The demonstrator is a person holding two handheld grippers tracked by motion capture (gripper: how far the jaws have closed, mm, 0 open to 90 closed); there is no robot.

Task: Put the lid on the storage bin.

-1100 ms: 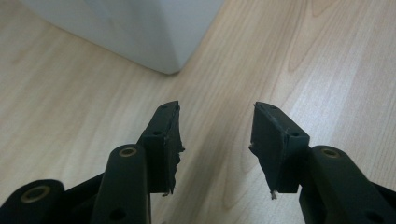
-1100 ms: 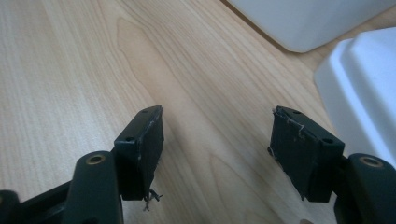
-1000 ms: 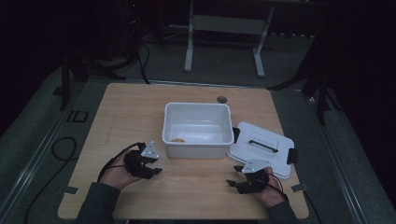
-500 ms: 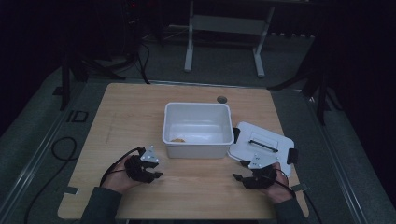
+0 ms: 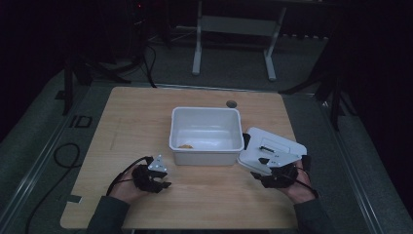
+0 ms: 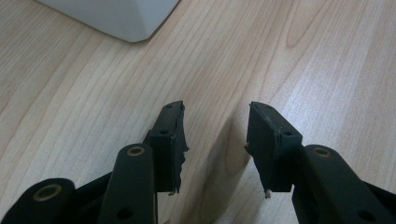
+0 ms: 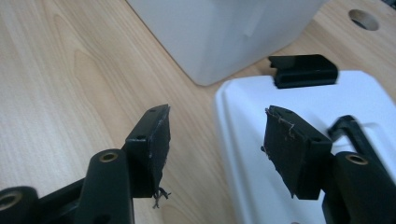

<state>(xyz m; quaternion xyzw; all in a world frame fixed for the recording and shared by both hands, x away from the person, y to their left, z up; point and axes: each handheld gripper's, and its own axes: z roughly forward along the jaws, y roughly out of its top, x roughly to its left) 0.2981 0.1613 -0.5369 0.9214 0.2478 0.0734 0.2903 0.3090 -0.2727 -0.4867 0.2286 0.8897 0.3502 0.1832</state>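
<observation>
My right gripper [image 7: 215, 149] straddles the lid's [image 5: 272, 153] near edge beside the bin [image 5: 206, 135], jaws just narrowing but not yet pinching (left gripper [image 6: 215, 140] open, idle); next, I clamp.

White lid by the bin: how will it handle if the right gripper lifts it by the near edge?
The lid looks like thin moulded plastic: probably light and fairly stiff. Its smooth surface may slip. Gripped at one edge, it would likely droop away.
</observation>
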